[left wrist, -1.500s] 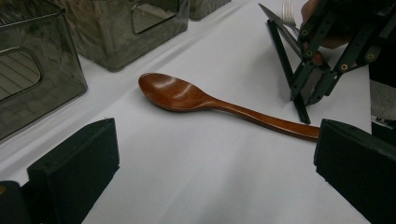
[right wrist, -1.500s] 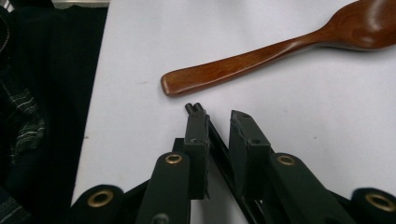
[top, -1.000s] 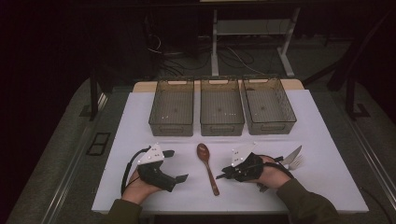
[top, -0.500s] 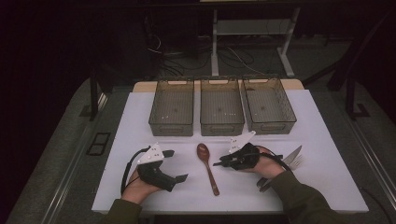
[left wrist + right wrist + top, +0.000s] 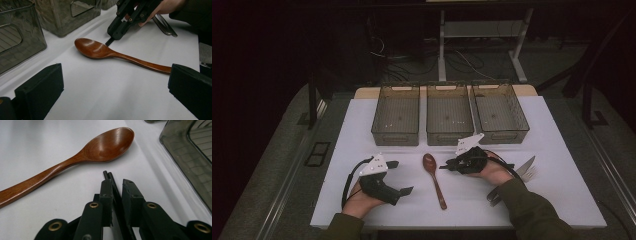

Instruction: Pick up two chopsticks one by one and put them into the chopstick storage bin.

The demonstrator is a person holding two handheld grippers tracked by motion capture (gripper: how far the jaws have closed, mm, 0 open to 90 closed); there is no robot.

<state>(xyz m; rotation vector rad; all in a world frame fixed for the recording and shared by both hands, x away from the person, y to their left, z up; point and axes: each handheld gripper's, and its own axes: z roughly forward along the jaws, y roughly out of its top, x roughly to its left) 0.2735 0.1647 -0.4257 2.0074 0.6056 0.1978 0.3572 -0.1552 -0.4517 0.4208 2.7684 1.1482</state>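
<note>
Thin black rod (image 5: 109, 175) clamped between right gripper (image 5: 446, 166) jaws, tip poking out just beside bowl of wooden spoon (image 5: 434, 178), not touching it as far as right gripper view shows. Spoon lies flat on white table (image 5: 562, 200), bowl toward three empty grey bins (image 5: 449, 113) along far edge, handle toward person. Left gripper (image 5: 401, 177) rests on table left of spoon, jaws spread wide, nothing between. Metal fork (image 5: 526, 167) lies right of right hand.

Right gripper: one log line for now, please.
right gripper: shut on black chopsticks | tips beside wooden spoon bowl | left gripper: open
</note>
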